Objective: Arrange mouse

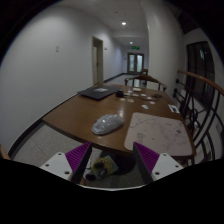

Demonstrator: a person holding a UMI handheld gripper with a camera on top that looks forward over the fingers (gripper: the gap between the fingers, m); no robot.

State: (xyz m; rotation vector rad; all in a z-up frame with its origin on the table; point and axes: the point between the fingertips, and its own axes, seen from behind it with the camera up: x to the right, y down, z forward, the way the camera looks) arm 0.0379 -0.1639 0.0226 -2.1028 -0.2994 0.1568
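**Grey mouse sat near the bench's front edge, gripper wide open short of it**

Grey and pale, the mouse (107, 123) lay on the brown wooden bench (75, 112), close to the near edge and just left of a large printed sheet (157, 132) that covered the bench's near right corner. And the gripper (111, 160) hung back, off the front edge of the bench, its two purple-padded fingers (73, 158) spread well apart with nothing between them. The mouse was just beyond the fingers, ahead of the gap and untouched, resting on the bench by its own weight.

Farther along the bench, toward the left edge, a dark flat laptop (98, 92) lay closed. Small pale papers (143, 97) were scattered over the far half of the bench. Chairs (186, 100) stood along the right edge. Past the far end, a corridor ran to a glazed door (134, 63) under ceiling lights.
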